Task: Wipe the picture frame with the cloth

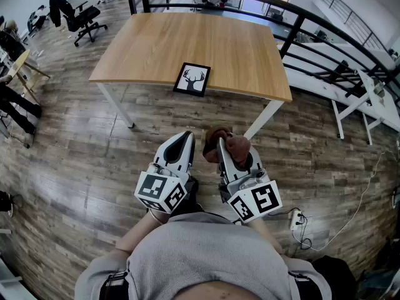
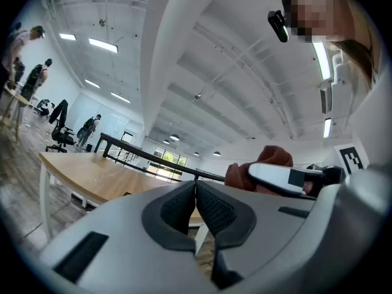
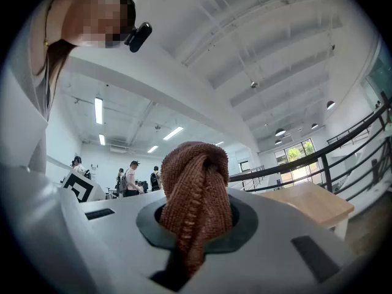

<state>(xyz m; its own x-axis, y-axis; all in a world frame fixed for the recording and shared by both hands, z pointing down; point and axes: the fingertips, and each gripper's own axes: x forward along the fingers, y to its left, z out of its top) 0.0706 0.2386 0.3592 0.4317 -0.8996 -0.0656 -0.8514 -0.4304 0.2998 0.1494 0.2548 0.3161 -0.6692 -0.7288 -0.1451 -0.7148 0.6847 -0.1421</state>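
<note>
Approach stage, by the look of things: no wiping begun, nothing touching the table (image 1: pixel 156 42).

Far left, past the table's left corners: an office chair (image 1: pixel 84 16), of no concern here.

Nearer in: left gripper (image 1: pixel 185 136) held over the wooden floor (image 1: pixel 94 155), well short of the table's near edge, jaws pressed together, nothing between them.

Just right of that and further out: picture frame (image 1: pixel 192 79) lying flat at the table's near edge, about midway between the two near corners, stag print facing up, nothing on or against it.

Right again: right gripper (image 1: pixel 225 152) just beside the left one, likewise over the floor, clamped on a bunched brown knitted cloth (image 3: pixel 196 188) bulging out past the jaw tips.

Further right, beyond the table's right edge: black railing (image 1: pixel 294 30).

Next, most likely: step in to the near edge, then carry the cloth forward and down onto the frame's face. Probably worth bringing the left gripper along to steady a frame corner, given the risk of sliding off so close to the edge under a sideways stroke. Best to press with the cloth's bulge, not the bare jaw tips, and to keep strokes running along the edge or away from it.
</note>
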